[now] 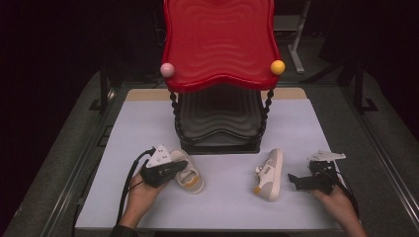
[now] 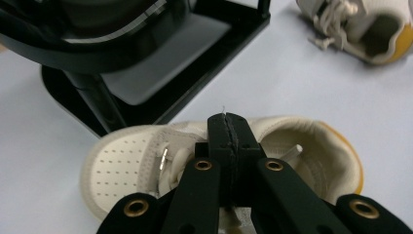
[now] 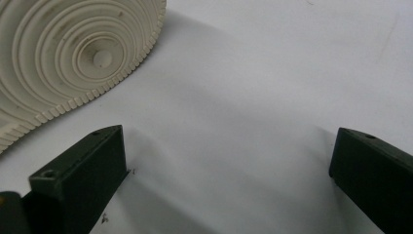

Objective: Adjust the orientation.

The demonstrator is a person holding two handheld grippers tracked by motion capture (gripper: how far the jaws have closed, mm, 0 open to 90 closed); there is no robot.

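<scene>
Left shoe [image 2: 146, 165]: upright on tabletop [image 1: 227, 197] before black rack [image 1: 220, 123]; left gripper [image 2: 228, 127], fingers together, above its opening, likely pinching the tongue or lace to lift. Right shoe [image 1: 269, 175]: tipped sideways, sole facing right gripper [image 3: 229, 161], fingers wide apart, waiting beside.

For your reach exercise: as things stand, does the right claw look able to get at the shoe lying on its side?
Probably yes. The right claw stands open beside the tipped shoe, sole facing it, with bare table between them and nothing in the way.
</scene>
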